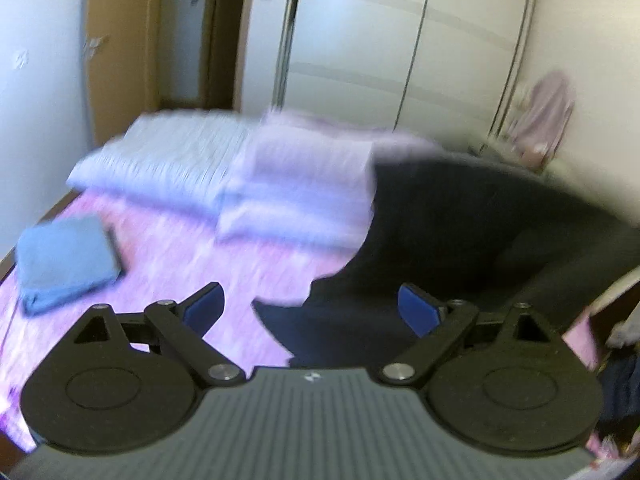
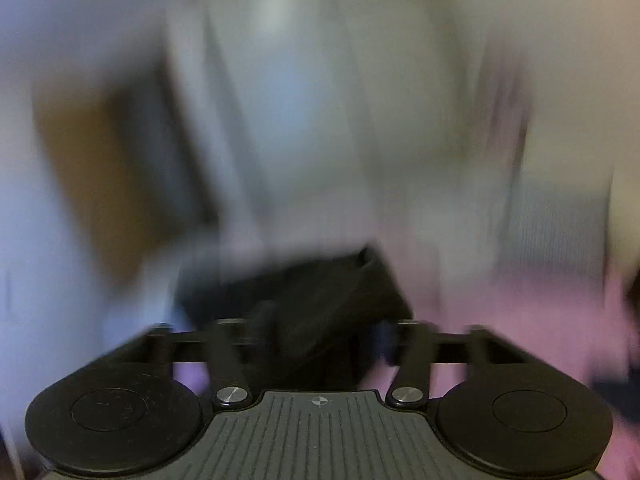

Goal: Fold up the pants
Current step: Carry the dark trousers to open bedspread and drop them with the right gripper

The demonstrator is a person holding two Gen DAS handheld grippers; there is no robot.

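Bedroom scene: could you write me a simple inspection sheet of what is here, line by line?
Surface: a bed with a pink patterned cover.
Job's things: dark pants lying on the bed; in the right wrist view, dark cloth sits between the jaws.
Clutter: a folded blue cloth near the bed's edge; two pale pillows at the far end.
Grippers: left gripper has its jaws open, above the near edge of the pants; right gripper is too blurred to tell whether it grips.
Cables: nothing seen.
Surroundings: white wardrobe doors, a brown door frame, a pink garment hanging by the wall.
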